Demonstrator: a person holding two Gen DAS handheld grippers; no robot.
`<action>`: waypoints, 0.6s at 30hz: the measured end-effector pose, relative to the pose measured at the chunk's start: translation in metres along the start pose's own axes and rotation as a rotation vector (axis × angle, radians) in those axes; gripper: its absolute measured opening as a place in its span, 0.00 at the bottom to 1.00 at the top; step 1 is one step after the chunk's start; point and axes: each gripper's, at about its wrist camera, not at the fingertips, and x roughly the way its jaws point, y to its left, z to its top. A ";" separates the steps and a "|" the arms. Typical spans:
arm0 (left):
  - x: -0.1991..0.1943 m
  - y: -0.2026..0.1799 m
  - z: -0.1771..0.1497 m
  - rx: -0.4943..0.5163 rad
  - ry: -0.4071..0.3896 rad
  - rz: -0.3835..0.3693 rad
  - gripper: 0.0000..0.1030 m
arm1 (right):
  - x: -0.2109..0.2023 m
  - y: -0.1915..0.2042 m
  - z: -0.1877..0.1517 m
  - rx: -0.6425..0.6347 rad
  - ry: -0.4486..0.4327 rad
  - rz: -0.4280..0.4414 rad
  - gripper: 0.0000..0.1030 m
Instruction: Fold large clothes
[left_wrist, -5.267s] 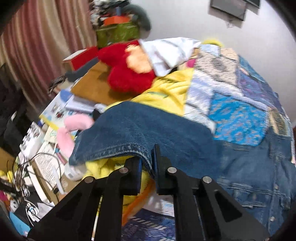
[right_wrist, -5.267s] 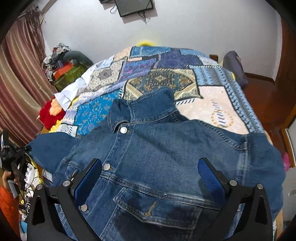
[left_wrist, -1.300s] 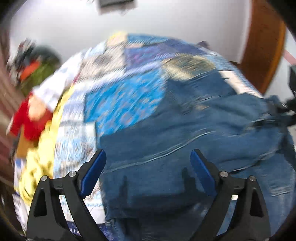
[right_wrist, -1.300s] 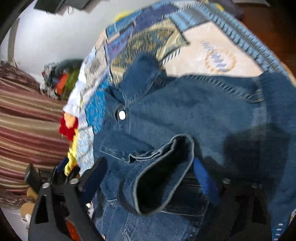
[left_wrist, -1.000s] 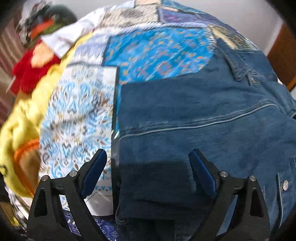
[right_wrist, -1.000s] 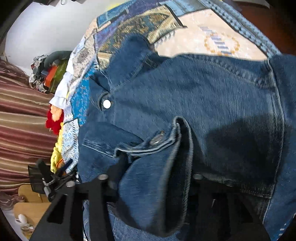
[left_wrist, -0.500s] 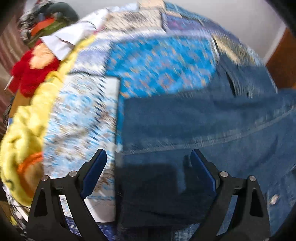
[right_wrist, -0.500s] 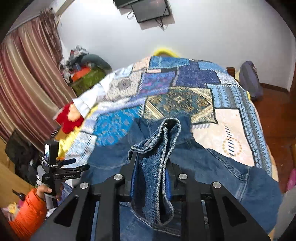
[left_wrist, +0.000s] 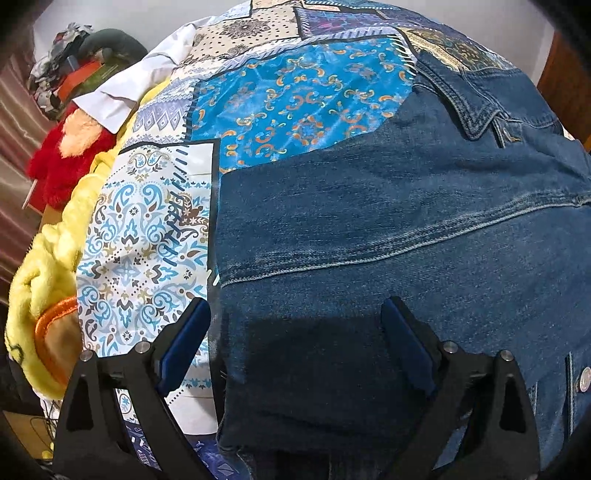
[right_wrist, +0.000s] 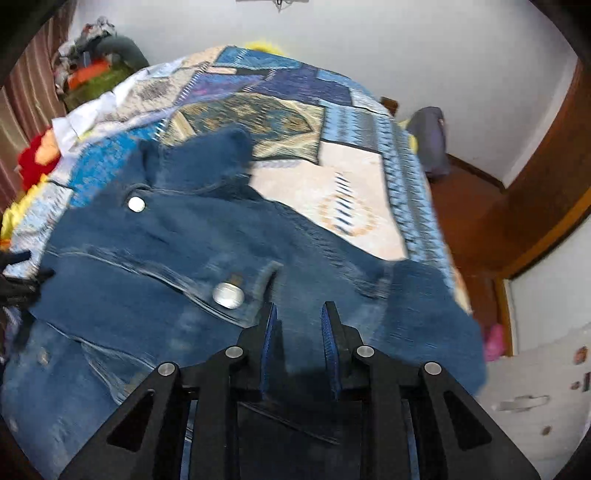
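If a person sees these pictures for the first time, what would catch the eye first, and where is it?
A dark blue denim jacket spread on a bright patchwork bedspread fills both views. A red plush toy and a yellow blanket lie along the bedspread's left edge. The left gripper hangs wide open over the jacket.

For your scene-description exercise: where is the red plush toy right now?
In the left wrist view the red plush toy lies at the far left, off the quilt's edge, between a white cloth above and a yellow blanket below.
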 end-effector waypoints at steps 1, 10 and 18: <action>0.000 0.000 0.000 0.001 -0.001 0.002 0.93 | -0.003 -0.006 -0.001 0.018 -0.003 0.022 0.20; -0.049 -0.032 0.018 0.115 -0.100 0.033 0.92 | -0.053 -0.081 -0.017 0.323 -0.080 0.128 0.21; -0.108 -0.093 0.046 0.201 -0.238 -0.126 0.92 | -0.044 -0.122 -0.056 0.324 0.019 0.057 0.21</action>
